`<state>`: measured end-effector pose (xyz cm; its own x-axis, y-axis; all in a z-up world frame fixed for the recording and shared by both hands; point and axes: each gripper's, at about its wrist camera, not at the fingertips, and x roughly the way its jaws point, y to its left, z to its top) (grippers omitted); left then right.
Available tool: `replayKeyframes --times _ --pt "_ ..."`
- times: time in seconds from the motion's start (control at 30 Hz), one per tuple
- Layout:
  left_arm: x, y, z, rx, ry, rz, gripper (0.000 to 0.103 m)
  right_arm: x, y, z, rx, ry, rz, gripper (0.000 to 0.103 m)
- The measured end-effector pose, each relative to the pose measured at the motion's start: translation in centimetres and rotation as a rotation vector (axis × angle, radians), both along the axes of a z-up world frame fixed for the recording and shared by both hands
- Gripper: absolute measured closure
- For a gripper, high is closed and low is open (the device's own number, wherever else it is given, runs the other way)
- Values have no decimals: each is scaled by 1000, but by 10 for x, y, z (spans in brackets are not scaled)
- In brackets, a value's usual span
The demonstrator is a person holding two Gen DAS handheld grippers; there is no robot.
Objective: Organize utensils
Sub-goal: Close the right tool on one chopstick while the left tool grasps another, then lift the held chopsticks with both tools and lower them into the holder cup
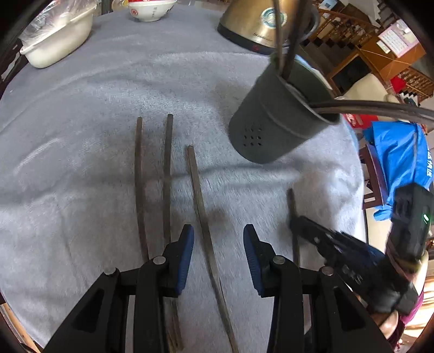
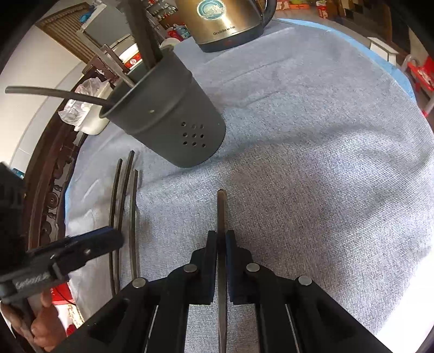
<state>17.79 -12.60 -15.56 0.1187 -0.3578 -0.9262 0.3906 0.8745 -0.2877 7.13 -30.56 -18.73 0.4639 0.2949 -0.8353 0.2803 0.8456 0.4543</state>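
Three dark slender chopsticks [image 1: 168,173] loose

Dark utensils on a pale grey-blue cloth

The chopsticks [image 1: 166,173] are dark brown; the utensil cup [image 1: 274,119] is matte charcoal with a small grid of punched holes. Both tongs [image 1: 218,260] [image 2: 222,244] are black with blue pads [image 1: 187,252]. The cloth [image 1: 95,135] covering the counter is light grey-blue and finely ribbed. The kettle [image 2: 230,19] is brushed gold on a black base, and the bowl [image 1: 150,10] is white with red marks.
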Motion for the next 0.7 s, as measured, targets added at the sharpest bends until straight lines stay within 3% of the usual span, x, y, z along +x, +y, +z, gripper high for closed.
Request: replayKeyframes --times 0.47,0.53,0.63,0.7 --pt "35 -21 -20 -3 24 34 64 30 11 1 -42 32 28 95" --pt "37 -24 -20 13 10 29 68 31 13 3 -59 30 32 94" --pt "39 -29 -22 30 -2 22 96 36 17 4 -86 20 40 95" --pt "40 -27 -21 21 -5 27 95 36 18 6 -90 15 30 96"
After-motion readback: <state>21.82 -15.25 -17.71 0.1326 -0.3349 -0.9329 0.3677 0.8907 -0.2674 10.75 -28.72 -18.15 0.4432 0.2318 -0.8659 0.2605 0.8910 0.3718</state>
